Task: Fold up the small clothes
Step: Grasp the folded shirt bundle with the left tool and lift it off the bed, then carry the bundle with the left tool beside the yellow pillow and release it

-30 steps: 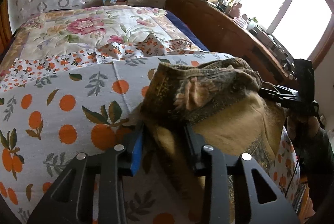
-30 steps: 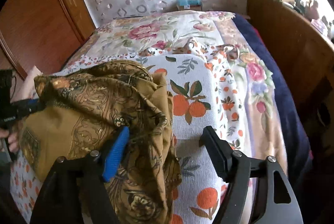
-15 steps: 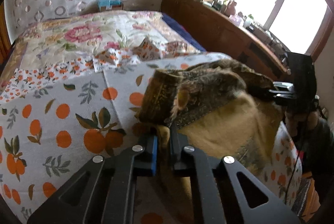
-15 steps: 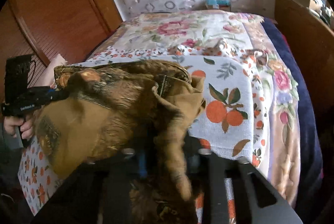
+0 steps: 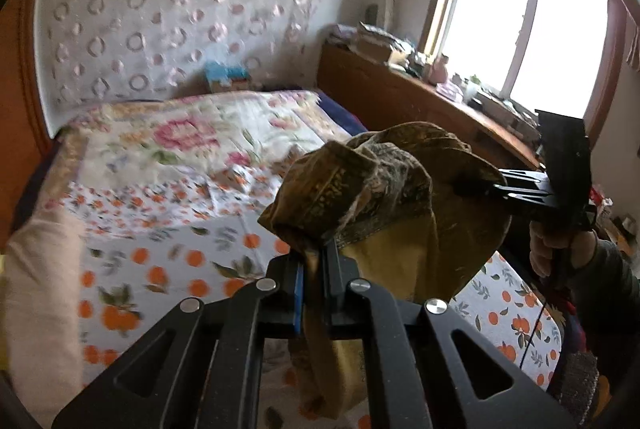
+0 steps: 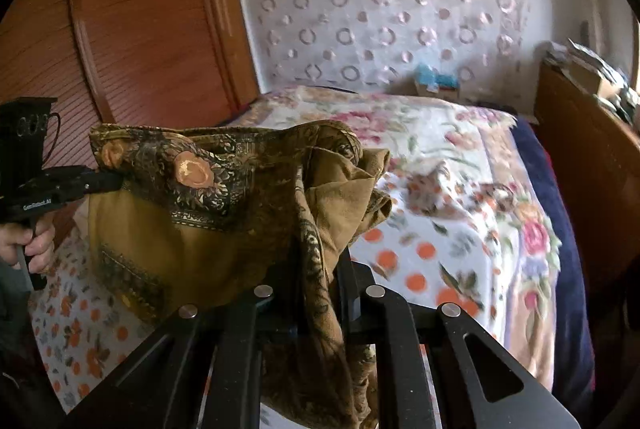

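Here, your left tool (image 5: 314,263) pinches one bunched edge of the brown patterned garment (image 5: 384,197); your right tool (image 6: 320,281) is closing on the other; it hangs above the bed (image 5: 168,197).

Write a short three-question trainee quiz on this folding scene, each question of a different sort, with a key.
1. True or false: the brown patterned garment lies flat on the bedspread.
2. Which gripper grips the garment? A) left gripper only B) right gripper only C) both
3. Fill in: the bedspread near the grippers is printed with ____.

Key: 1. False; it hangs bunched between the two grippers, lifted off the bed. 2. C; each is closed on a fold of cloth, the right one's jaws closing tighter. 3. Oranges.
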A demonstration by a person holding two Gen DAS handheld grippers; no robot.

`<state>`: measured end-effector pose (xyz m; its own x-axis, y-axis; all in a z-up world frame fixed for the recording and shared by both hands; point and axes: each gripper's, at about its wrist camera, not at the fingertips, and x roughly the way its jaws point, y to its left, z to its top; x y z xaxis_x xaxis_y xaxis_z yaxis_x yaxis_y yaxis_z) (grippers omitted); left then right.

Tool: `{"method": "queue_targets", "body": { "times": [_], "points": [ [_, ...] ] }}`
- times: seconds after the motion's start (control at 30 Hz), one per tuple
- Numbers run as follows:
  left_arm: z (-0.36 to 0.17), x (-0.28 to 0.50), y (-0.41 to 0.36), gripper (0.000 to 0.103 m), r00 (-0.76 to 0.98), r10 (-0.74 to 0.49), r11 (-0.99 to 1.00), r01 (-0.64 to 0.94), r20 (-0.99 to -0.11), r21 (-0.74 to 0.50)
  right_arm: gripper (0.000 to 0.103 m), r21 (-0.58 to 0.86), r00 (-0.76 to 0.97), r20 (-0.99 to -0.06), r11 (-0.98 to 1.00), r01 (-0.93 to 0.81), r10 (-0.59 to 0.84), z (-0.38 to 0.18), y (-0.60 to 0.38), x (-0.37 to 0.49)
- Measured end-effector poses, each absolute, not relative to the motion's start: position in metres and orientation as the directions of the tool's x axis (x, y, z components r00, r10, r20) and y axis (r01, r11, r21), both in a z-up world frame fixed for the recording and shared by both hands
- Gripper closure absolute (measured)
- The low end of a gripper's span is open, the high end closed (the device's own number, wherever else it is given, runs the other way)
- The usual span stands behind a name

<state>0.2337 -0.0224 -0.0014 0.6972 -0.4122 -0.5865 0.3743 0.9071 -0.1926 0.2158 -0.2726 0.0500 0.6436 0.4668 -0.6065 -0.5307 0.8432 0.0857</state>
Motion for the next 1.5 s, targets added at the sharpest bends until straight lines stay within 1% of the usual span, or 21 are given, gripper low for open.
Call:
{"method": "queue_targets", "body": {
  "times": [0.1,0.27,0.5,0.63,0.83,0.9,1.0,1.27,1.33,1.4,1.43,1.47,1.5],
  "points": [
    [0.005,0.225,-0.002,0.096,0.725,-0.390,0.918,0.352,-0.567,-0.180,0.090,0.069,0.633,-0.599,0.819,-0.570,0.491,0.056,-0.253,0.222],
    [0.007,0.213,0.051,0.096,0.774,-0.312,0.950,0.264,-0.551,-0.168,0.090,0.022,0.606,-0.593,0.763,-0.646,0.530,0.065,-0.200,0.241],
    [0.002,0.183,0.135,0.096,0.831,-0.188,0.977,0.105,-0.524,-0.183,0.090,-0.081,0.552,-0.600,0.642,-0.762,0.579,0.083,-0.109,0.277],
    [-0.010,0.166,0.167,0.096,0.849,-0.154,0.975,0.049,-0.506,-0.215,0.090,-0.139,0.522,-0.608,0.567,-0.812,0.598,0.096,-0.049,0.299],
    [-0.034,0.141,0.198,0.096,0.846,-0.098,0.966,-0.047,-0.524,-0.255,0.090,-0.222,0.466,-0.641,0.434,-0.873,0.610,0.094,0.029,0.327],
    [-0.046,0.135,0.206,0.096,0.831,-0.056,0.964,-0.100,-0.554,-0.247,0.090,-0.222,0.445,-0.647,0.406,-0.886,0.619,0.087,0.052,0.335],
    [-0.059,0.135,0.217,0.096,0.813,-0.025,0.959,-0.146,-0.582,-0.245,0.090,-0.207,0.432,-0.650,0.401,-0.892,0.625,0.076,0.077,0.352],
    [-0.081,0.130,0.237,0.096,0.792,0.000,0.947,-0.197,-0.611,-0.255,0.089,-0.178,0.421,-0.651,0.412,-0.893,0.632,0.052,0.099,0.367],
    [-0.087,0.135,0.241,0.096,0.779,0.002,0.944,-0.208,-0.627,-0.255,0.082,-0.185,0.443,-0.661,0.440,-0.879,0.606,0.043,0.110,0.372],
    [-0.093,0.139,0.244,0.096,0.765,0.009,0.944,-0.219,-0.644,-0.246,0.068,-0.198,0.482,-0.660,0.485,-0.852,0.576,0.041,0.113,0.383],
    [-0.095,0.139,0.246,0.095,0.760,0.014,0.944,-0.225,-0.650,-0.243,0.064,-0.192,0.492,-0.653,0.503,-0.843,0.575,0.041,0.115,0.386],
    [-0.096,0.140,0.247,0.095,0.755,0.016,0.943,-0.230,-0.656,-0.241,0.058,-0.178,0.499,-0.642,0.520,-0.836,0.582,0.044,0.111,0.389],
    [-0.096,0.140,0.248,0.093,0.752,0.017,0.943,-0.230,-0.659,-0.239,0.056,-0.168,0.511,-0.626,0.538,-0.826,0.589,0.046,0.107,0.391]
  ]
}}
